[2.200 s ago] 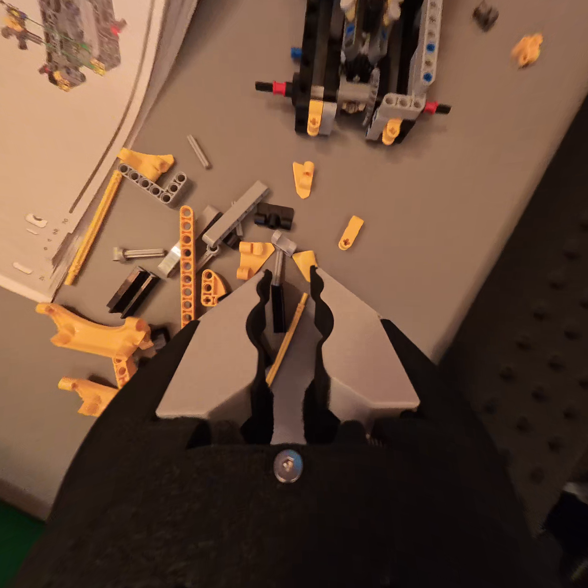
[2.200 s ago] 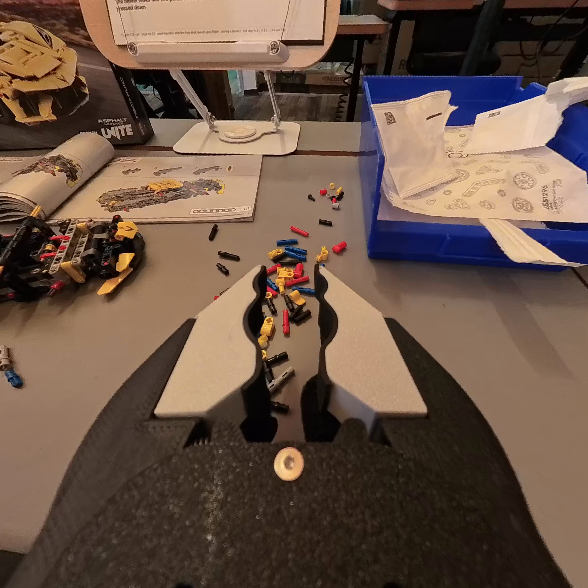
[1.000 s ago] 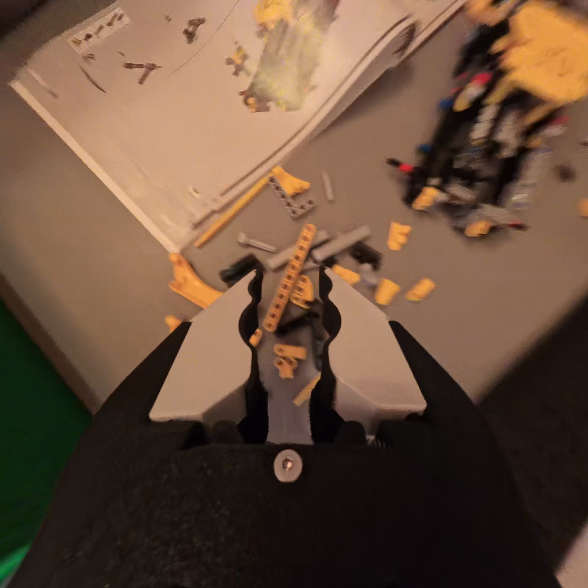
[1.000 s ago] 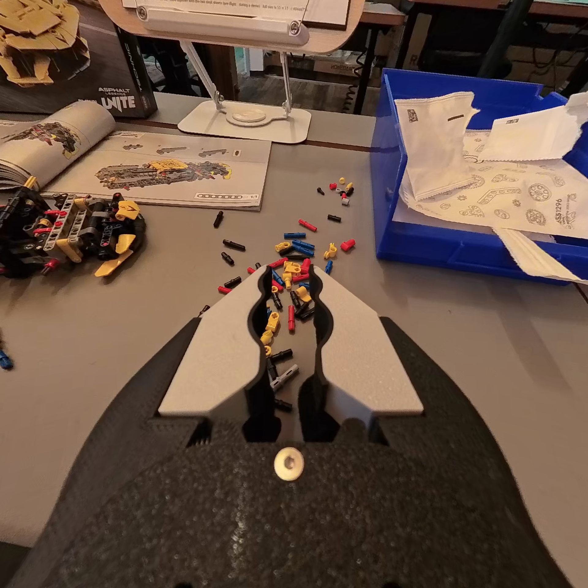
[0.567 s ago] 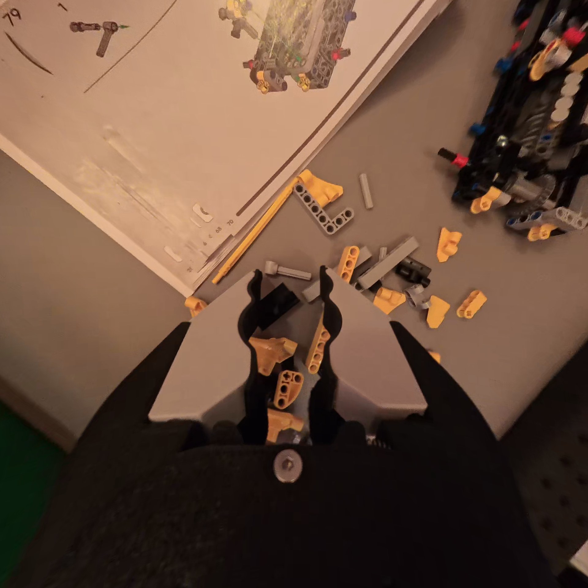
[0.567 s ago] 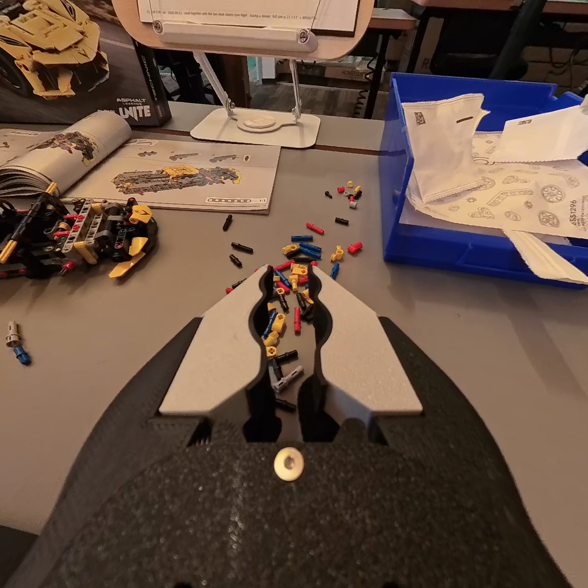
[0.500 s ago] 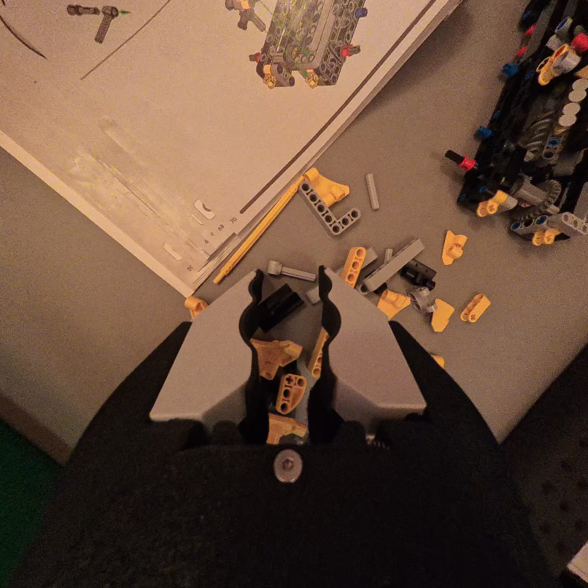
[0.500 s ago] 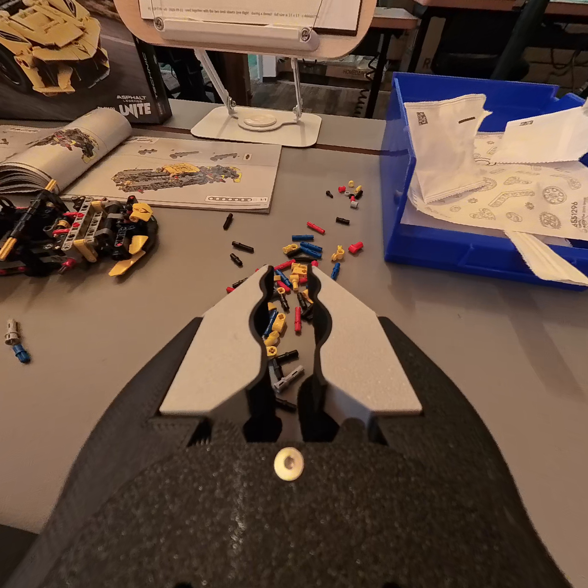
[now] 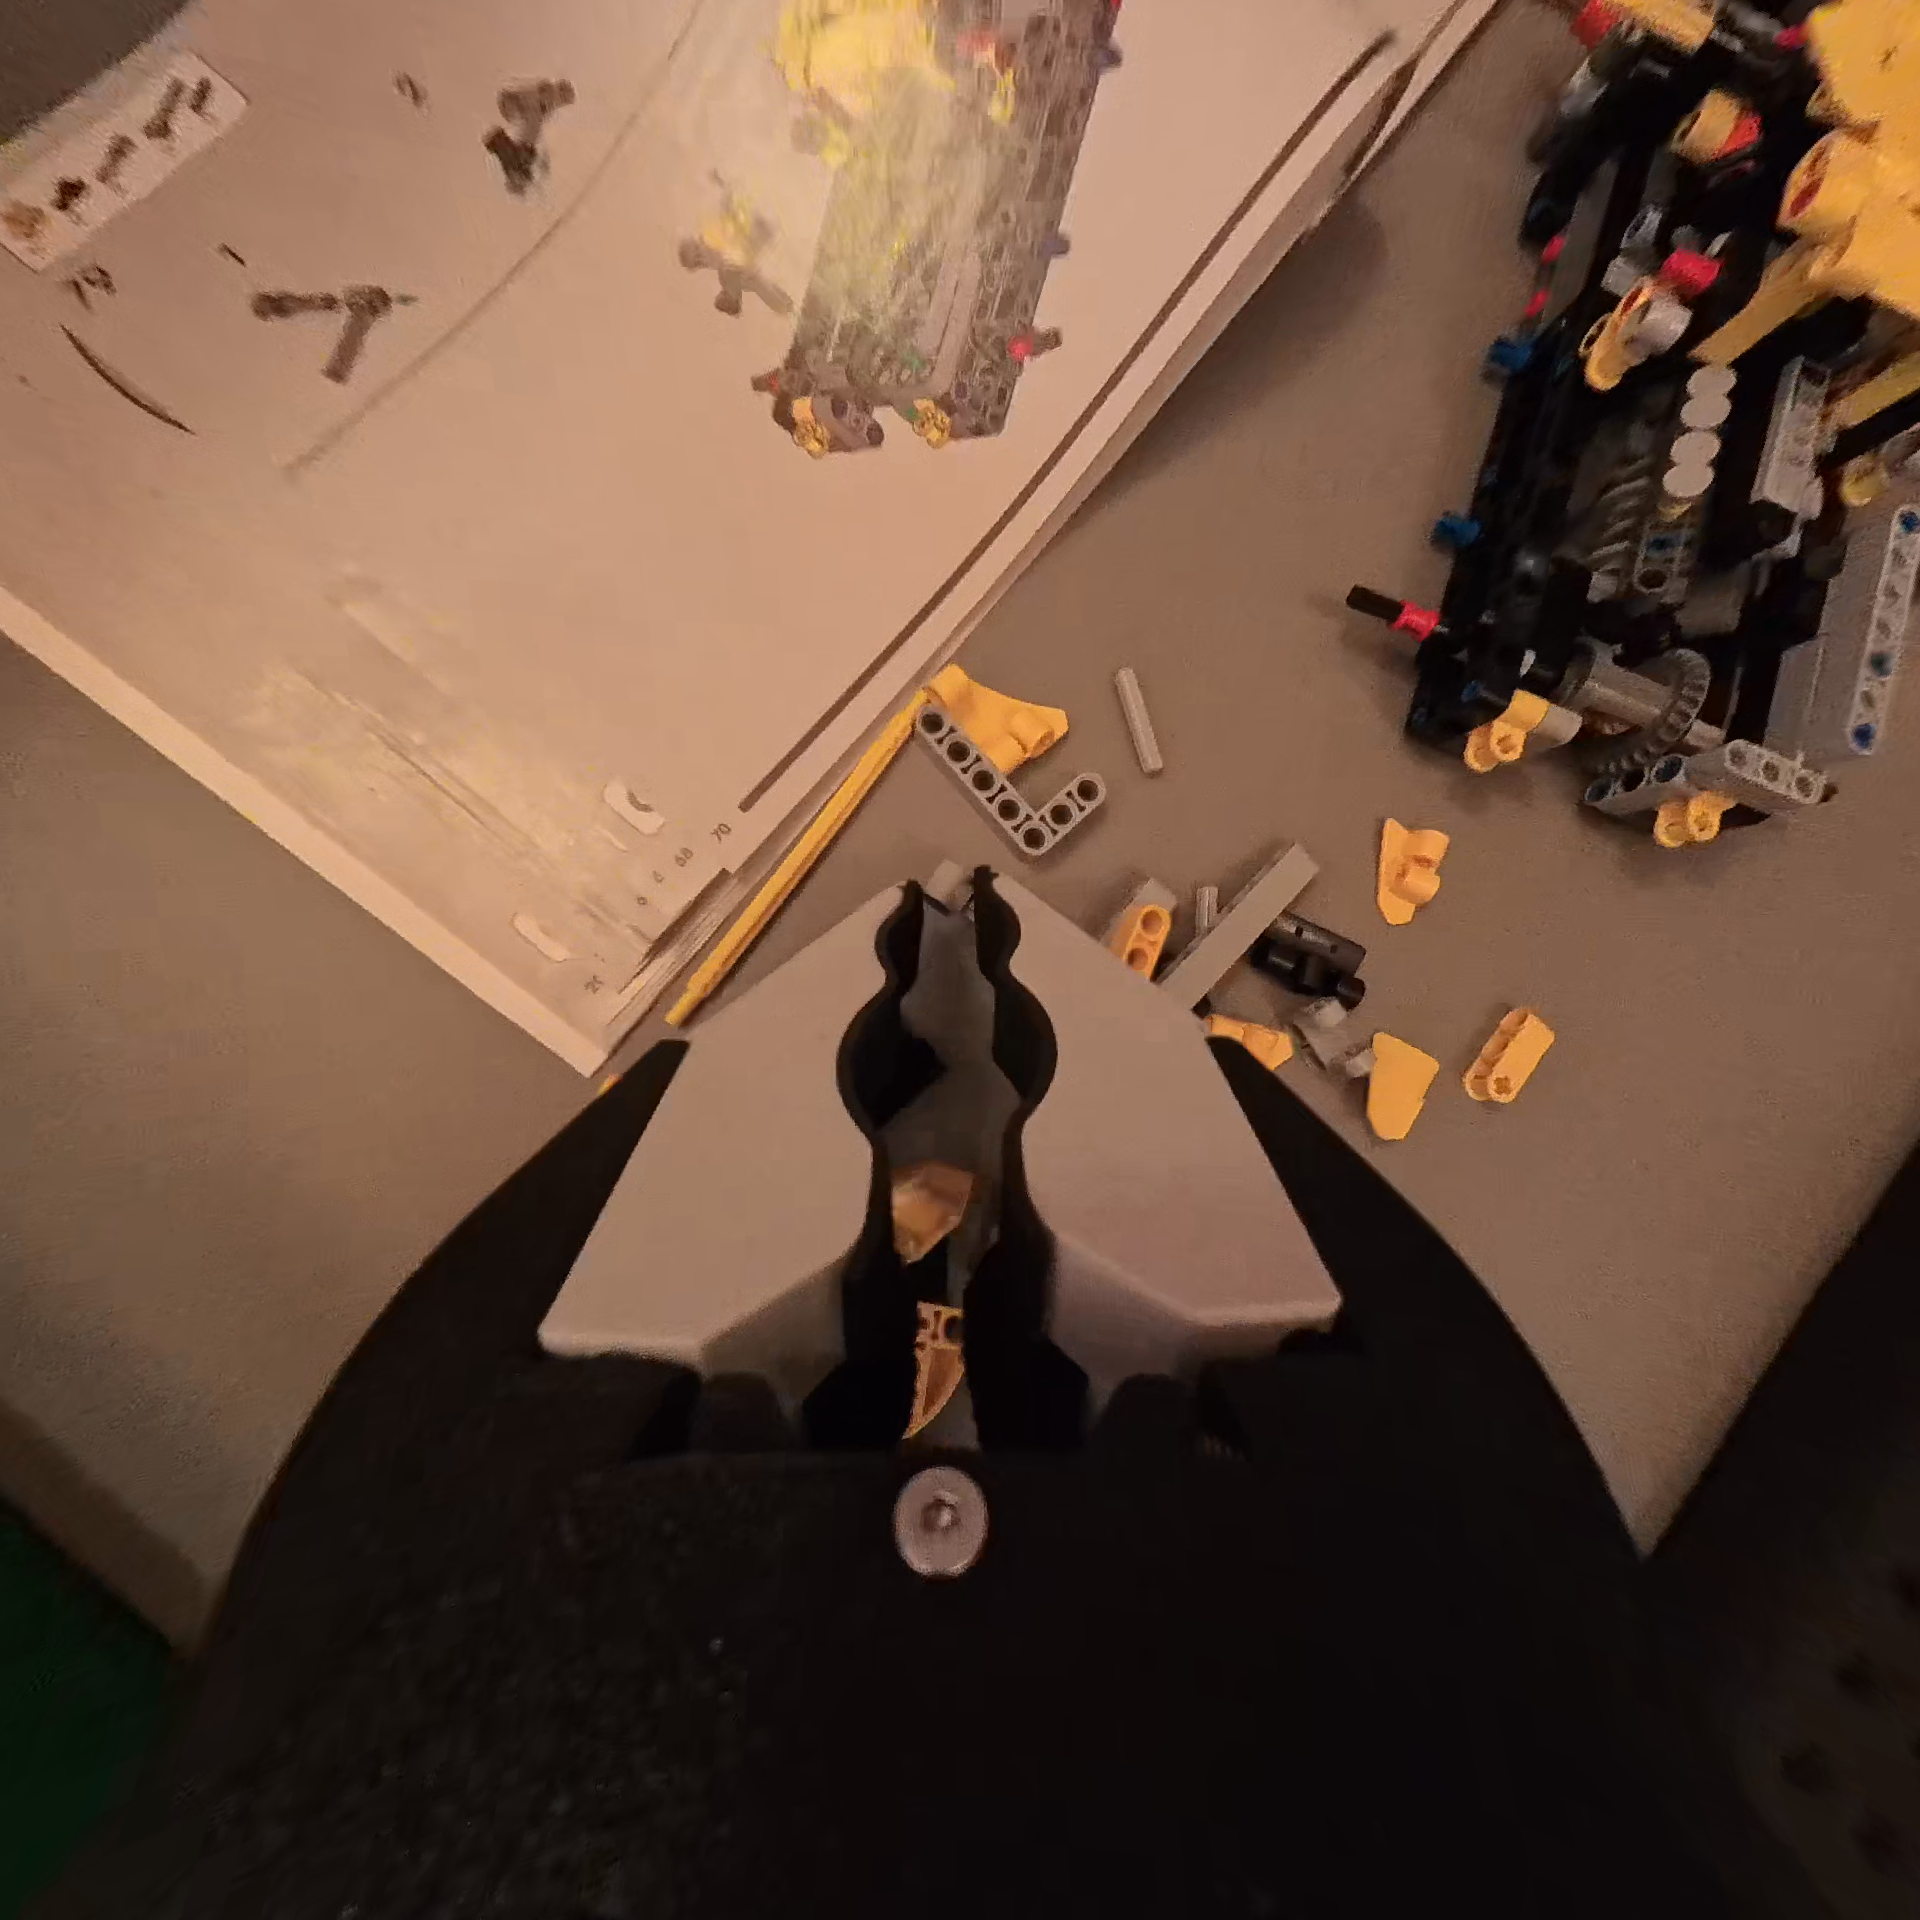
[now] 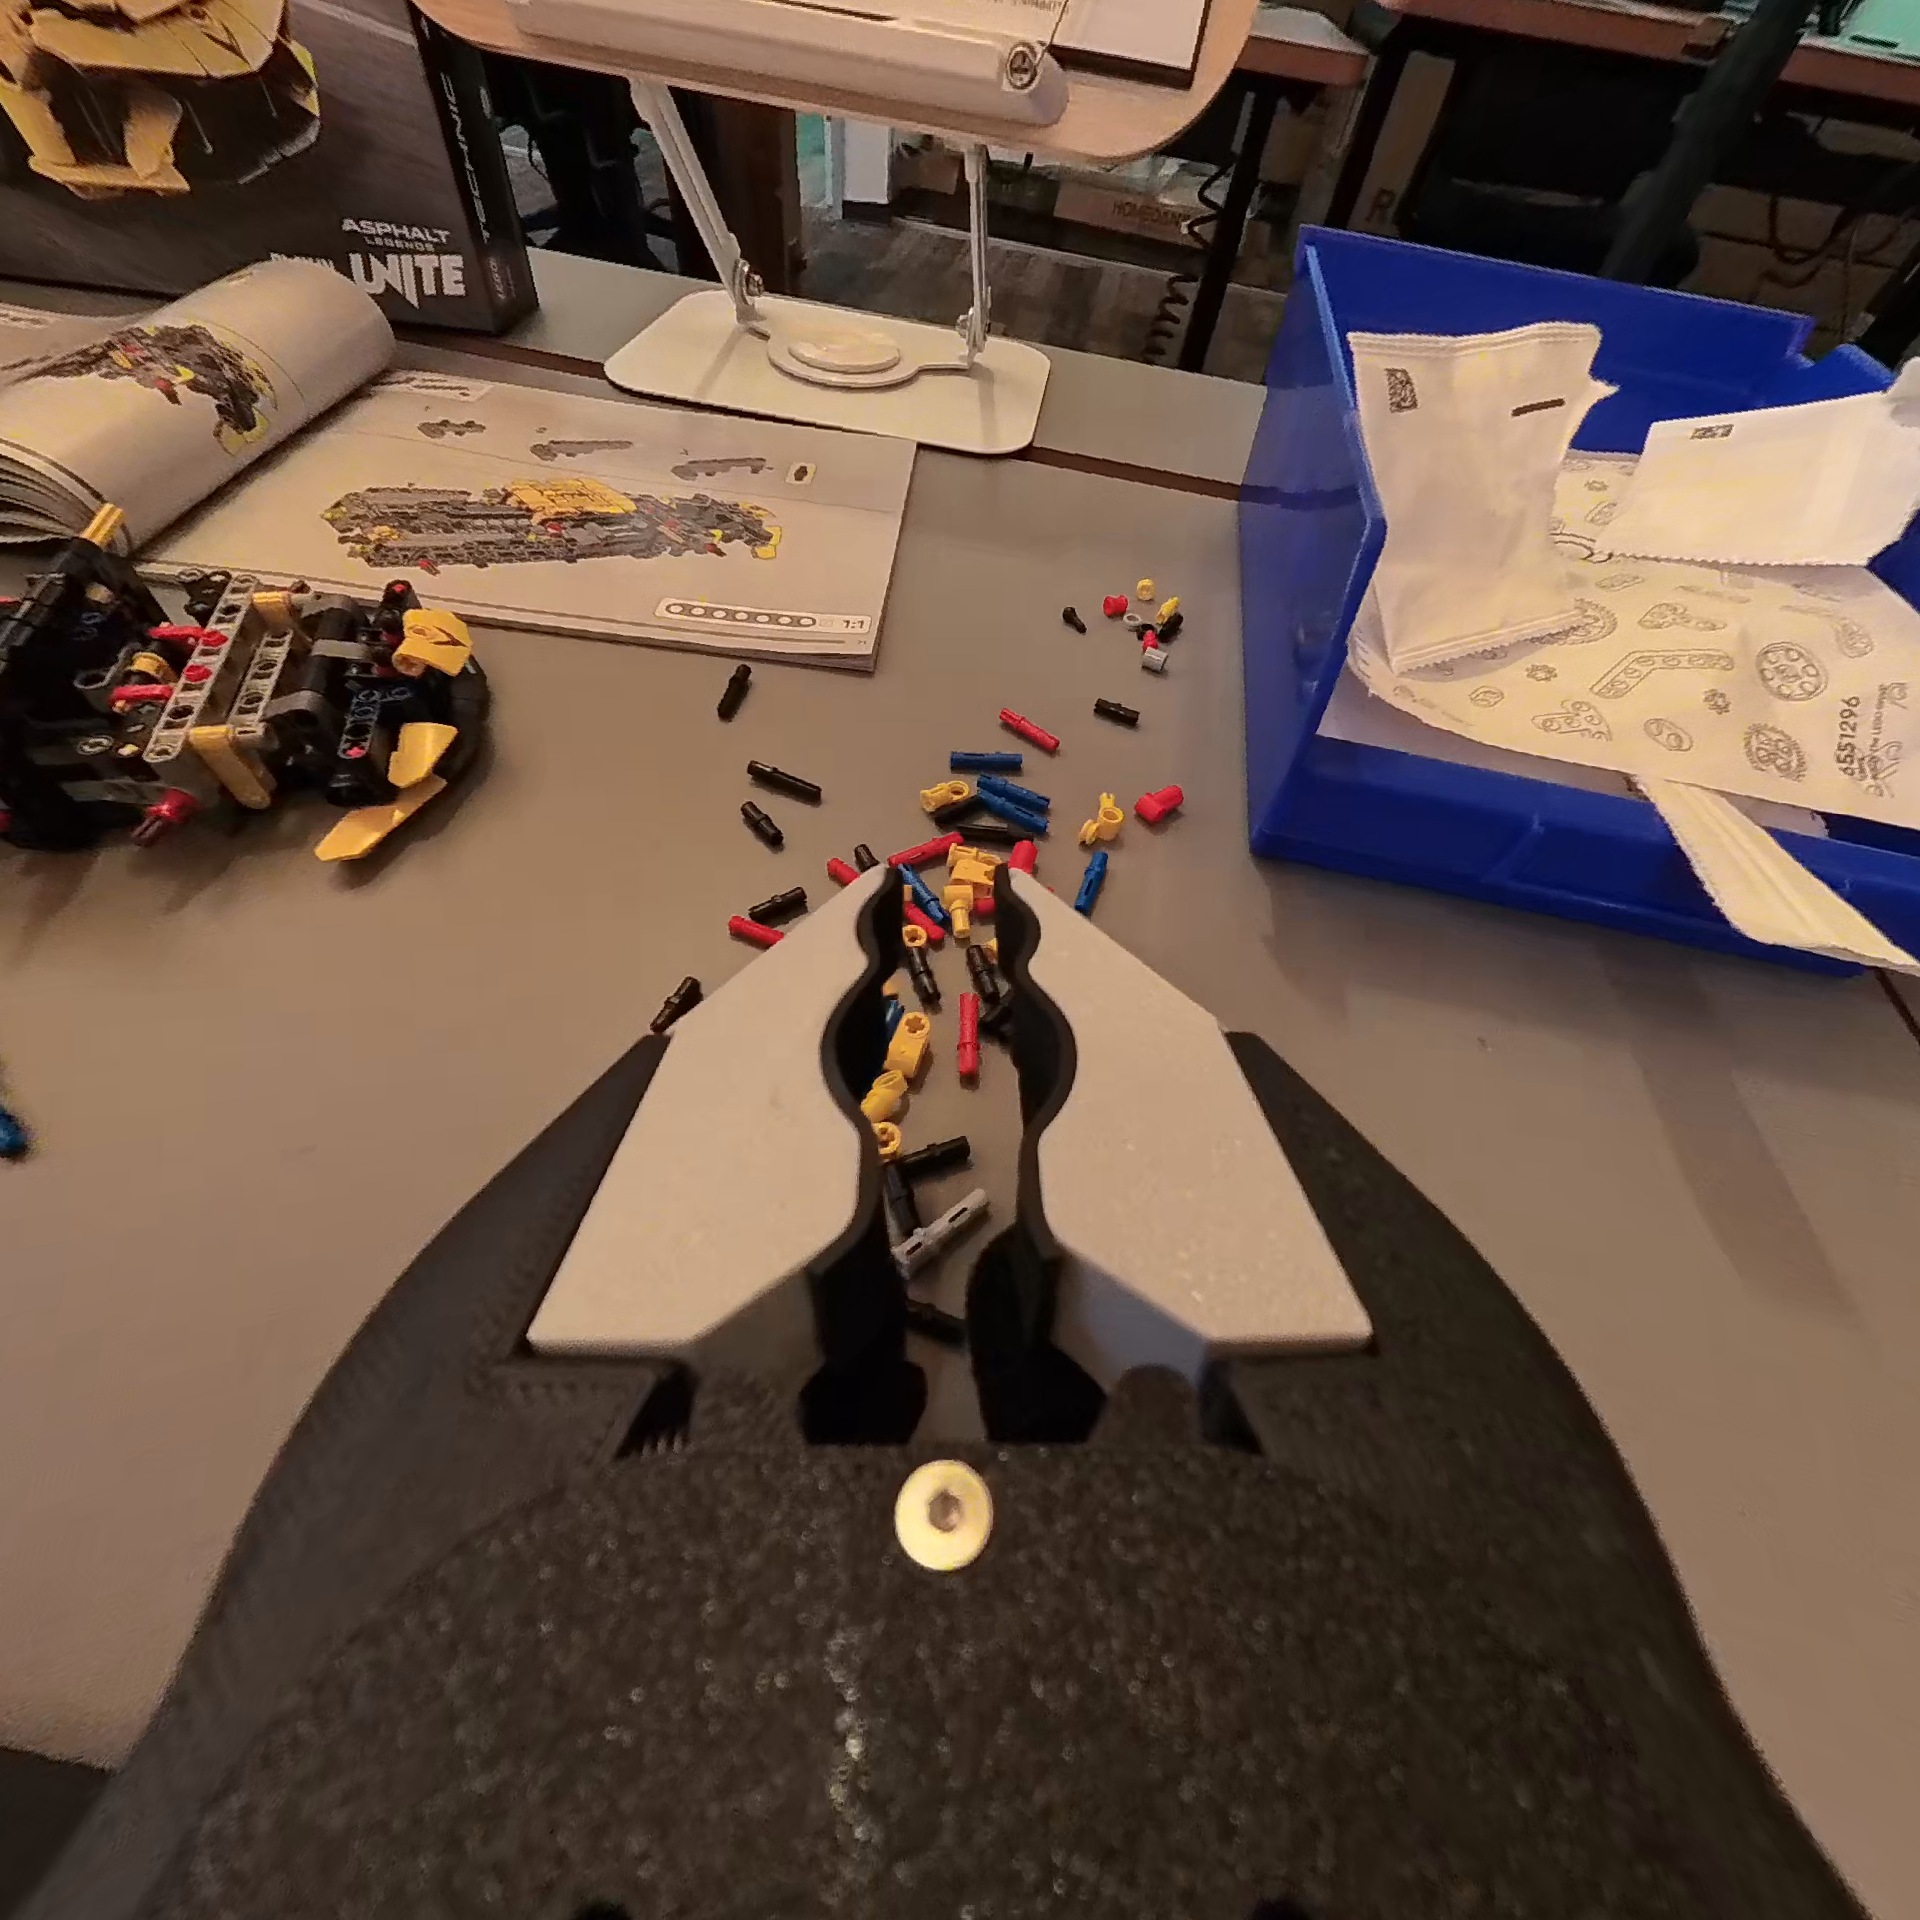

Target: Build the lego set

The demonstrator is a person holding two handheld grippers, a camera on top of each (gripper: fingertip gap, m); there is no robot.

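My left tongs [image 9: 948, 883] pinch a small grey piece [image 9: 945, 885] beside the booklet [image 9: 540, 499] (near the table's edge). My right tongs [image 10: 943, 871] hang released over scattered pins [image 10: 966, 1029].

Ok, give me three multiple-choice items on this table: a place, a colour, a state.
1. Where does the blue bin stand? A) right of the loose pins B) on the floor C) on a chair
2. What colour is the L-shaped piece by the booklet? A) red B) grey C) blue
3. How is the right tool? A) shut on a pin B) out of view C) open over the pins
Answers: 1 A, it sits right of the pins; 2 B, its holed arms are grey; 3 C, pins show through the gap.
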